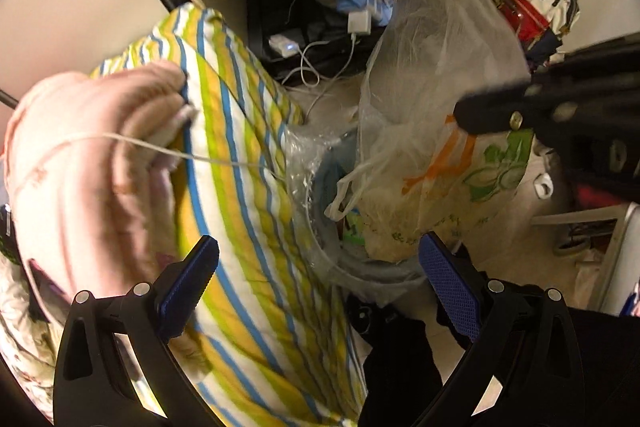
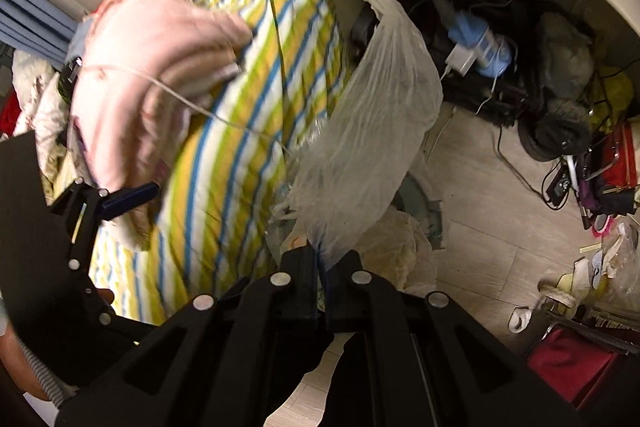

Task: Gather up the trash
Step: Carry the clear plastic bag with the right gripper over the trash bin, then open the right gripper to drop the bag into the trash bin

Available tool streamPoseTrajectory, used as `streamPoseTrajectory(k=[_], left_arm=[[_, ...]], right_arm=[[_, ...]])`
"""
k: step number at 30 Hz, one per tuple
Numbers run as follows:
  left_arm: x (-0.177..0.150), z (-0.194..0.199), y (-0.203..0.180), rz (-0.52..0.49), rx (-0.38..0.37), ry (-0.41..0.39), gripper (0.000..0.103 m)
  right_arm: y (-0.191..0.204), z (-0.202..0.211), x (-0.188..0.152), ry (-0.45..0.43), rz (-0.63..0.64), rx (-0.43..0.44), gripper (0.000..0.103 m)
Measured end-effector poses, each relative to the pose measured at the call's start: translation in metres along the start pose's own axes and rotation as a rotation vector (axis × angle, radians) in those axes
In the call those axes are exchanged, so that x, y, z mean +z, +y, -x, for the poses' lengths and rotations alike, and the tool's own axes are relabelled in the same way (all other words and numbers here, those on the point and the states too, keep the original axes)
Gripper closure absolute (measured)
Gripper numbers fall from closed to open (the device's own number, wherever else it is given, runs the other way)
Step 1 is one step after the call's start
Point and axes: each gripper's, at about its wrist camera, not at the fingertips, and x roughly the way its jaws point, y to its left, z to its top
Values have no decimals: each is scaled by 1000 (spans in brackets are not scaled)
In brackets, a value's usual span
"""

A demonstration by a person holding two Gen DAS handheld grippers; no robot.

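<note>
A translucent white plastic bag hangs from my right gripper, whose jaws are shut on its lower end. In the left wrist view the same bag stands tall, with the right gripper reaching in from the right. Beside it is a printed bag with orange and green marks. Below them sits a round blue-grey bin with a clear liner. My left gripper is open, its blue pads wide apart above the bin's rim and the bedding, holding nothing.
A striped yellow, green and blue quilt with a pink garment and a thin white cord crowds the left. Chargers and cables lie on a black case under the desk. Clutter lines the right floor.
</note>
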Motion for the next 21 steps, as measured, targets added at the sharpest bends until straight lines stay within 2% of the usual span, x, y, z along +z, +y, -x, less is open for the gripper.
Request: streamPoseTrajectory(k=[3, 10, 15, 21], left_arm=[[-1, -28, -5, 2, -2, 2, 6], [-7, -107, -25, -94, -84, -43, 6], [-16, -157, -32, -166, -80, -19, 6], [-25, -189, -41, -207, -76, 19, 6]], right_arm=[[-5, -33, -3, 26, 15, -13, 98], [-34, -116, -11, 74, 8, -21, 98], [-58, -165, -17, 128, -8, -34, 98], [-77, -197, -28, 182, -11, -46, 98]])
